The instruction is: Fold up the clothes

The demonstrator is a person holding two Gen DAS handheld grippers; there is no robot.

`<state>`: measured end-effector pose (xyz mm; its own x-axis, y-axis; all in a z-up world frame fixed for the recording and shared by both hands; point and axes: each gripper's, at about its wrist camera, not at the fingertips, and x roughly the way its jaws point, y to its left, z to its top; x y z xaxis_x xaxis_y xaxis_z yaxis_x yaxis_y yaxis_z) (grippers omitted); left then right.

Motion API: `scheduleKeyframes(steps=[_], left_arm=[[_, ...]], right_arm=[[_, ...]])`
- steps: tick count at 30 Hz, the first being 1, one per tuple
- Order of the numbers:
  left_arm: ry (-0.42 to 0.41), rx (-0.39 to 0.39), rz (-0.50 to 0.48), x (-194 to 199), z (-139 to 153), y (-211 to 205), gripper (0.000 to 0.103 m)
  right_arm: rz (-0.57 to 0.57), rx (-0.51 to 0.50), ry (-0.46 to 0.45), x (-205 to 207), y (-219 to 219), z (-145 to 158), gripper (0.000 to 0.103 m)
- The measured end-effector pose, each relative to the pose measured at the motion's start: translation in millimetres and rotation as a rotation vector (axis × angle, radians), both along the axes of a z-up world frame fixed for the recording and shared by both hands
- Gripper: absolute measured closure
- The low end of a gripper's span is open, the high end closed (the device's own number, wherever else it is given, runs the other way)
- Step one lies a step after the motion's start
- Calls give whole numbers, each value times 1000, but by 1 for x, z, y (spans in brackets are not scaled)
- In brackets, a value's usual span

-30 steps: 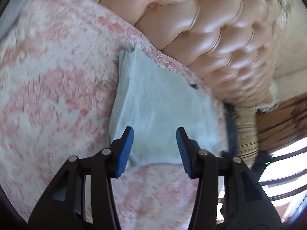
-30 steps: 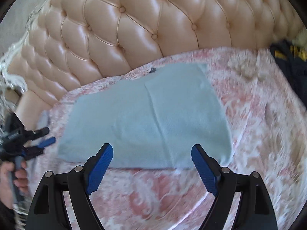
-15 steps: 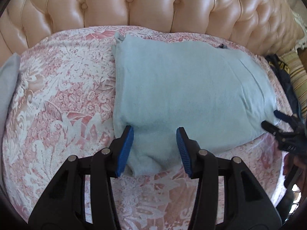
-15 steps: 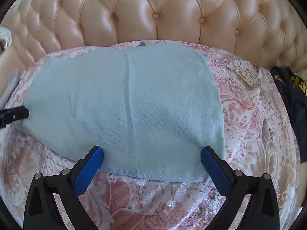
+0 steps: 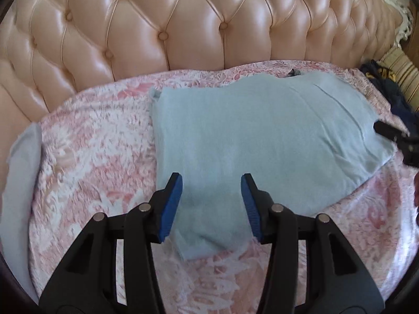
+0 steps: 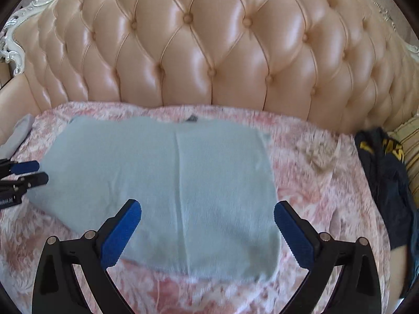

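A light blue garment (image 5: 262, 141) lies flat on the pink patterned bedspread (image 5: 91, 144), just in front of the tufted headboard (image 5: 183, 26). The left gripper (image 5: 211, 204) hangs with its jaws apart over the garment's near corner on the side away from the dark clothing (image 6: 379, 178), holding nothing. The right gripper (image 6: 207, 231) is spread wide above the garment's near edge, also holding nothing. The dark clothing lies beside the headboard's far right end.

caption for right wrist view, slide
Open right gripper above folded blue garment on pink bedspread.
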<state>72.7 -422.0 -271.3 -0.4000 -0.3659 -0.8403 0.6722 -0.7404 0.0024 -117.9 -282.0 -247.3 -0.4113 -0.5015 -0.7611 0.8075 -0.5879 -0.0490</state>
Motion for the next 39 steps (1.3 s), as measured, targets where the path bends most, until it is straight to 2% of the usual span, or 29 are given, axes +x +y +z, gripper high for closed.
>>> scheduleKeyframes(steps=[2,6,9,12,14,15,17,20,21,26,28,31,33,35,39], left_arm=[[-15,6,-3,-2,-5,-4,53],[-51,6,-8,-2,-13,-8,53],[-77,-13,-13,-3,-15,-7,52],[-66,-10,-4,0,-8,-9,51],[-12,35,21,9,3,-19,44],[26,71,38,16,9,-27,39],[116,191,61,30,17,-50,39],[250,476,84,49,10,-91,39],[275,546,87,54,6,-100,39],[332,714,154,71,-9,-124,39],[345,766,150,72,-16,-125,39],[324,794,149,65,-22,-124,40],[309,812,148,61,-26,-124,42],[295,831,147,56,-30,-124,42],[266,868,146,47,-38,-123,46]], right_arm=[[9,-2,-16,-11,-7,-5,0],[-29,55,-173,-43,-12,-39,0],[-36,58,-211,-51,-5,-51,0],[-39,55,-240,-54,-2,-55,0],[-34,56,-232,-54,-3,-56,0],[-31,55,-229,-53,-3,-56,0],[-28,55,-229,-54,-3,-56,0],[-37,50,-225,-56,-3,-51,0],[-49,45,-216,-56,-2,-48,0],[-107,-50,-99,-47,18,-6,0],[-95,-93,-57,-34,26,15,0],[-23,-185,-119,-9,33,38,0],[36,-244,-241,8,31,42,0],[90,-282,-369,26,24,39,0],[145,-322,-604,64,-2,11,0]])
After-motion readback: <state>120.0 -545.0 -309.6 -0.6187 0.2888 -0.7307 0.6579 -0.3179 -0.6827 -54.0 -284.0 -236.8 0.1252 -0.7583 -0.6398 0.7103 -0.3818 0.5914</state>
